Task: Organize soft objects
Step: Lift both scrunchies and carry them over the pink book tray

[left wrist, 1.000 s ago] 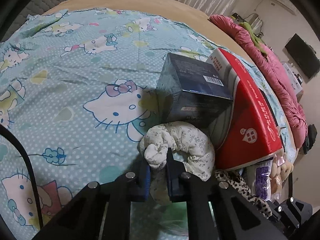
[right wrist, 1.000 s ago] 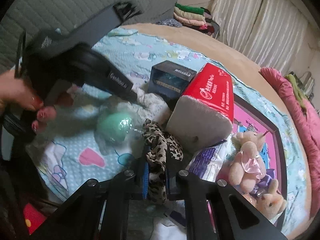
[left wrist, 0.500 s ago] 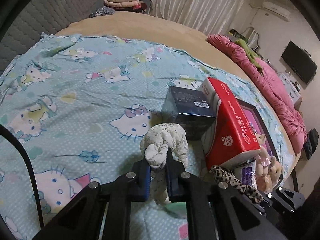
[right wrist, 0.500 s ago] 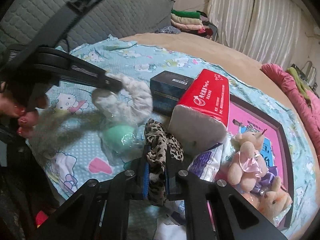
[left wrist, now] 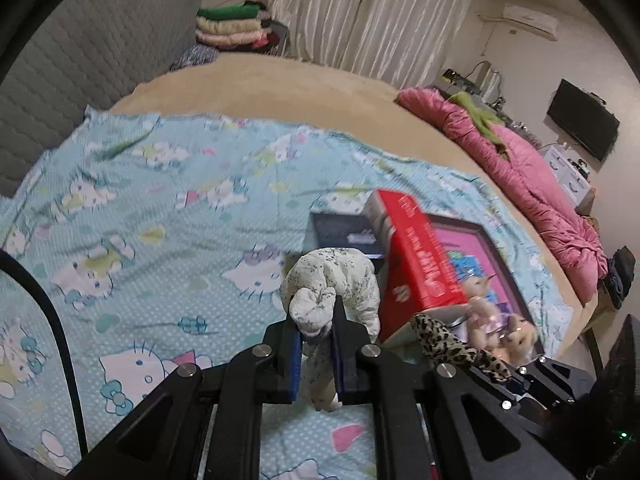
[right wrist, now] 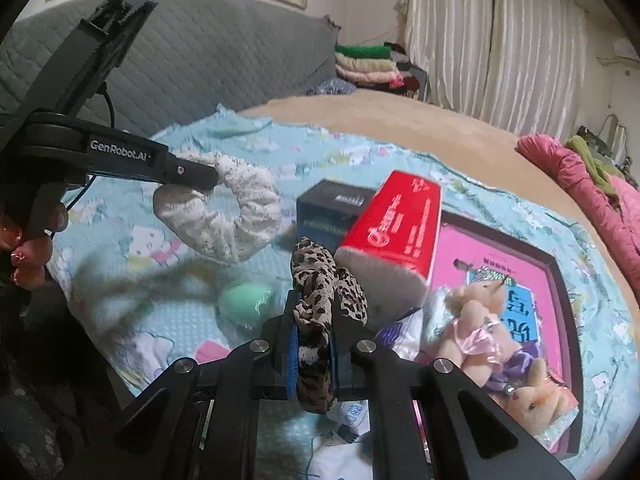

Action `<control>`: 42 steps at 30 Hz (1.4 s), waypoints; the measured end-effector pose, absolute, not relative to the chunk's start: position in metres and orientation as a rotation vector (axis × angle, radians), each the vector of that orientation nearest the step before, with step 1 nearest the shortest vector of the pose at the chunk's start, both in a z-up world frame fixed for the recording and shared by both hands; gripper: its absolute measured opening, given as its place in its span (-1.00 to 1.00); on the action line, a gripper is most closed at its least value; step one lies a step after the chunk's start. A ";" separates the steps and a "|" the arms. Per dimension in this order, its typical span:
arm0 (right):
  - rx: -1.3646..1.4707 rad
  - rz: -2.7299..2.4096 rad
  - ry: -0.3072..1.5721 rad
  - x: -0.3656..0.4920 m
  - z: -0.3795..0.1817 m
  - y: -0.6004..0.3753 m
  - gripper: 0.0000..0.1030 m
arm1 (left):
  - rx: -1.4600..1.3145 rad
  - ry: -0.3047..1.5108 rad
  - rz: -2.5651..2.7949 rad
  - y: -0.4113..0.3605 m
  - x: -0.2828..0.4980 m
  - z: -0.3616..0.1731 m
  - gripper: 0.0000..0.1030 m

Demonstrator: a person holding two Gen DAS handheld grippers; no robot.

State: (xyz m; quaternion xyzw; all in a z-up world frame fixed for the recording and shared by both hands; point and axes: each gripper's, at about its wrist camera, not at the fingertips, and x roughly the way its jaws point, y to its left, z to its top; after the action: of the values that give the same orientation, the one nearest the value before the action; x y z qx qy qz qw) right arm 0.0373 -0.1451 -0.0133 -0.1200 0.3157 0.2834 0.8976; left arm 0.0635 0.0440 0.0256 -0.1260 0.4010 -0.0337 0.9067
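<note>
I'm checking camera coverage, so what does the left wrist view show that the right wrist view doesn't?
Only the left wrist view: a black wall-mounted screen.

Only the right wrist view: a mint green egg-shaped sponge and the person's hand holding the left gripper.

Both: the white floral fabric scrunchie, leopard-print fabric scrunchie, red tissue pack and dark blue box.

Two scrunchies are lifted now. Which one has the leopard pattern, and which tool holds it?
The leopard scrunchie is pinched in the right tool. The other, the white floral scrunchie, is in the left tool.
</note>
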 end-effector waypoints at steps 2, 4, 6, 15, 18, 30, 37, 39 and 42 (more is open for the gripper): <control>-0.230 0.579 0.640 0.036 -0.006 -0.150 -0.78 | -0.256 0.812 -0.078 0.039 0.061 0.035 -0.76; -0.211 0.571 0.624 0.034 0.002 -0.156 -0.78 | -0.247 0.798 -0.088 0.034 0.059 0.045 -0.76; -0.198 0.557 0.605 0.033 0.009 -0.162 -0.78 | -0.246 0.789 -0.104 0.028 0.058 0.052 -0.76; -0.144 0.464 0.546 0.031 0.033 -0.199 -0.78 | -0.194 0.767 -0.189 -0.020 0.061 0.075 -0.76; -0.116 0.424 0.534 0.032 0.039 -0.214 -0.78 | -0.164 0.759 -0.227 -0.042 0.064 0.083 -0.76; -0.002 0.244 0.507 0.043 0.051 -0.285 -0.78 | -0.076 0.732 -0.345 -0.112 0.072 0.100 -0.76; 0.023 0.184 0.491 0.044 0.054 -0.306 -0.78 | -0.057 0.745 -0.372 -0.133 0.077 0.096 -0.76; 0.027 0.172 0.488 0.045 0.054 -0.310 -0.78 | -0.049 0.753 -0.373 -0.137 0.078 0.092 -0.76; 0.032 0.156 0.484 0.044 0.055 -0.314 -0.78 | -0.053 0.769 -0.381 -0.141 0.080 0.087 -0.76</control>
State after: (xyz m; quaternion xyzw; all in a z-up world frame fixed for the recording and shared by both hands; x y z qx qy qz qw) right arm 0.0444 -0.3138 0.0547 0.0161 0.2396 0.0770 0.9677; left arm 0.0802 -0.1414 0.0867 -0.0258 0.3726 -0.1845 0.9091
